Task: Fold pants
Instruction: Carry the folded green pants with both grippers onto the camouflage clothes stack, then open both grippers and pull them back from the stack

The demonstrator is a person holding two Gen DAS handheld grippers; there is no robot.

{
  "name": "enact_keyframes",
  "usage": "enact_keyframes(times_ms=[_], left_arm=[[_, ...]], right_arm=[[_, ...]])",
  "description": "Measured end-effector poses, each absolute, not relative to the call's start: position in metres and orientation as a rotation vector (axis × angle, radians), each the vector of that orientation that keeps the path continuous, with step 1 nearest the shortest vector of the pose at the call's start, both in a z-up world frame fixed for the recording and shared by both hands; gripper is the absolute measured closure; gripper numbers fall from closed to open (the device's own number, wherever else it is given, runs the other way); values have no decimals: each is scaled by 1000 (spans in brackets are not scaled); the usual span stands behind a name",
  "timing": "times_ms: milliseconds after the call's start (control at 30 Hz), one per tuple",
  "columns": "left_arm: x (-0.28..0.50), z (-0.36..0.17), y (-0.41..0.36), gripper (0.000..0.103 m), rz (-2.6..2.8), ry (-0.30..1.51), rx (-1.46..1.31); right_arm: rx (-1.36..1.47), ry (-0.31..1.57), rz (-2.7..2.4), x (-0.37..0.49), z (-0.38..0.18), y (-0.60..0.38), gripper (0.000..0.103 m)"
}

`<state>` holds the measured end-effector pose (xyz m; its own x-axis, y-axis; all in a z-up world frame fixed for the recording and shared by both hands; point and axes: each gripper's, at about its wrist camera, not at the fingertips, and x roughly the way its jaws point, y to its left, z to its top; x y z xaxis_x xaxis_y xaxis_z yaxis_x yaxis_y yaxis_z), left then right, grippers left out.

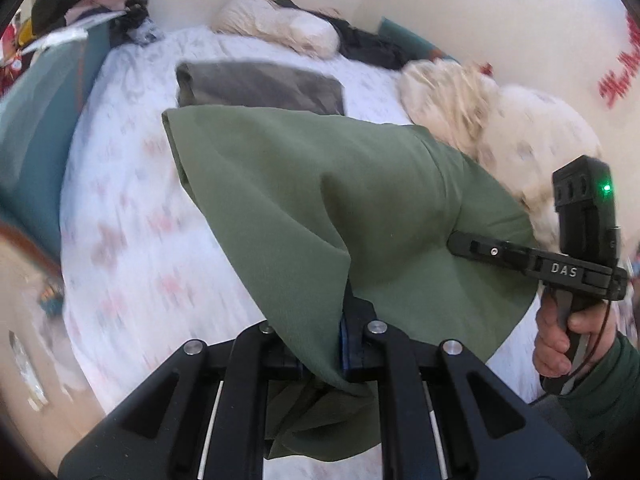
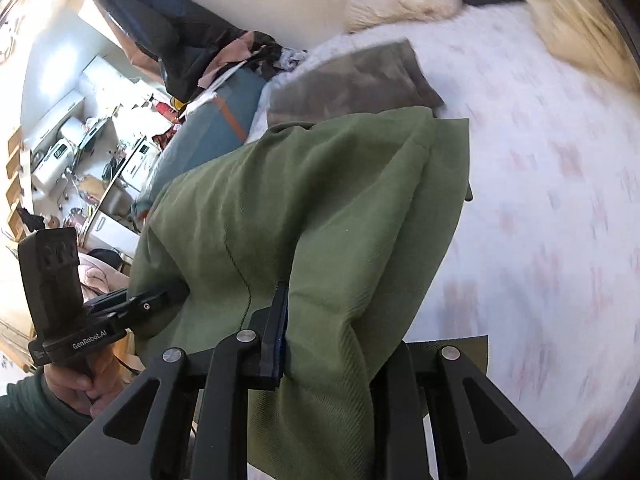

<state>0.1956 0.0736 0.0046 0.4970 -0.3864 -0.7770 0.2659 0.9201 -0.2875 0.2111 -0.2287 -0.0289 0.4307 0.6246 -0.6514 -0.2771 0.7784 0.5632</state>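
Note:
Olive green pants (image 1: 320,200) hang stretched between both grippers above a bed with a white, pink-patterned sheet (image 1: 128,240). My left gripper (image 1: 340,344) is shut on one edge of the pants; cloth drapes over its fingers. In the left wrist view the right gripper (image 1: 456,242) comes in from the right and clamps the other edge. In the right wrist view the pants (image 2: 320,208) fold over my right gripper (image 2: 288,320), which is shut on them. The left gripper (image 2: 176,292) grips the cloth at the left.
A folded grey garment (image 1: 260,86) lies on the bed beyond the pants, also in the right wrist view (image 2: 352,80). Cream pillows (image 1: 500,128) and dark clothes (image 1: 368,46) lie by the wall. A teal bed side (image 1: 36,128) and a cluttered room (image 2: 80,152) are at the left.

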Motion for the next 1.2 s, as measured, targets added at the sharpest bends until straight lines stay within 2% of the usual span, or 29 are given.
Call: enact_keyframes(times_ms=[200,333,367,400,433,467,500,567,600,633,833,1067,1200], left_arm=[[332,38,91,93,-326,855,-106],[431,23,84,89,-281,879,-36],[454,11,82,82,-267,914,-24],[476,-4,80,77,-220,954,18],[493,-22,80,65,-135,980,59],[497,-32,81,53,-106,985,74],[501,-43,85,49,-86,977,76],[501,-50,91,26,-76,945,62],[498,-50,90,20,-72,911,107],[497,-47,90,14,-67,886,145],[465,-26,101,14,135,709,274],[370,1,113,14,34,702,33],[282,17,99,13,47,682,-72]], right_arm=[[305,873,577,355,19,-193,82],[163,874,463,447,23,-165,81],[144,886,418,470,17,-159,80],[128,911,354,492,4,-155,70],[116,947,296,506,-8,-153,54],[97,1006,223,522,-27,-153,50],[79,1046,185,530,-44,-155,50],[-2,1054,136,534,-61,-159,36],[-64,1034,94,533,-63,-162,28],[-102,1017,74,533,-63,-165,27],[-202,972,-97,526,-39,-204,31],[16,876,193,417,12,-224,28],[68,799,275,313,31,-221,11]])
